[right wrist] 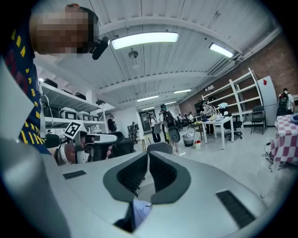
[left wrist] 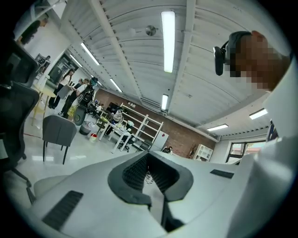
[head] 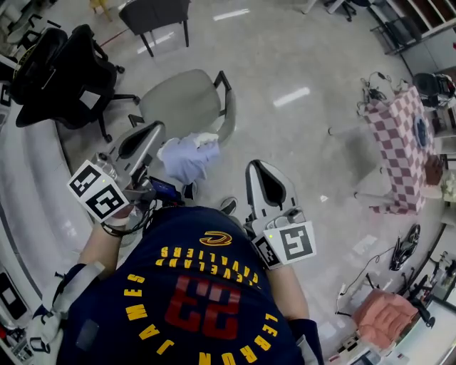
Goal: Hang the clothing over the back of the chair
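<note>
A pale lavender garment [head: 189,158] lies bunched at the near edge of a grey armchair [head: 189,100]; I cannot tell for sure whether that edge is the chair's back. In the head view my left gripper [head: 159,129] is just left of the garment, my right gripper [head: 260,166] to its right. The left gripper [left wrist: 148,157] is shut and points level at the room, with no cloth between its pads. The right gripper [right wrist: 148,154] is also shut and empty. Through the gap at the base of its jaws a strip of the garment [right wrist: 139,211] shows below.
A black office chair [head: 60,71] stands at the back left, a dark chair [head: 153,14] behind the grey one. A table with a checked cloth [head: 402,142] is at the right, a pink cushion [head: 385,314] at the lower right. People stand far off [right wrist: 160,123].
</note>
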Demonstrator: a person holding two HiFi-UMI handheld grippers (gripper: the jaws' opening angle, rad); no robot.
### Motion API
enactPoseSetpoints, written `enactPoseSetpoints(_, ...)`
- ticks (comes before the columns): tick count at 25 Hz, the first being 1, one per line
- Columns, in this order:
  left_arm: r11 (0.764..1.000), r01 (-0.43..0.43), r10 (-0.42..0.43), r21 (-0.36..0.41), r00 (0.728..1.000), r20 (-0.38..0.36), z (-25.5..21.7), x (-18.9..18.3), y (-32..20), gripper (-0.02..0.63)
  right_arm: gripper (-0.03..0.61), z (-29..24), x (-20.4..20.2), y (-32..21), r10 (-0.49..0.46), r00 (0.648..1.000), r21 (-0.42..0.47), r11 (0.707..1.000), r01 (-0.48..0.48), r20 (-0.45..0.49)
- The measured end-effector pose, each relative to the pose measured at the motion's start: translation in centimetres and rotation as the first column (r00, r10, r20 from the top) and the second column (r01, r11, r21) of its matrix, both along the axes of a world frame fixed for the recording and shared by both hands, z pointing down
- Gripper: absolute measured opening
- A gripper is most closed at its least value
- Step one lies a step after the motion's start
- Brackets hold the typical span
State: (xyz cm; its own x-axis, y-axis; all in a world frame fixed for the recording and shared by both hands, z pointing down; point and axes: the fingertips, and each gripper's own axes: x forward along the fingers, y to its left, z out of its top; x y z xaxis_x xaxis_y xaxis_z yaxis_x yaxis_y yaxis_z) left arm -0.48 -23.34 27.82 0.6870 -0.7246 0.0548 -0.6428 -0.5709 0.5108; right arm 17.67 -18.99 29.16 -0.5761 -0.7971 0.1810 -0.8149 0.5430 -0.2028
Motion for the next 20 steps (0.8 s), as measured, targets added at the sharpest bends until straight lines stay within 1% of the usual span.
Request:
enactPoseSetpoints(4, 1.000, 0.018, -0.018, -0.009, 1.000, 0.005, 0.1, -0.5, 0.0, 0.003, 0.021, -0.1, 0.0, 0.6, -0.009, 1.000, 0.014, 1.000, 0.009, -0.009)
enactPoseSetpoints(12, 0.999, 0.010, -0.010, -0.034, 1.000, -0.007, 1.0, 0.4, 0.9, 0.003, 0.021, 0.9, -0.2, 1.7, -0.025, 1.000, -0.012, 1.000, 0.025, 0.007)
enactPoseSetpoints(20, 0.997, 0.035, -0.036, -0.063, 0.999, -0.007, 1.6, -0.5, 1.0, 0.003, 0.021, 1.6, -0.8, 1.8, -0.044, 0.999, -0.037, 0.998, 0.044, 0.023)
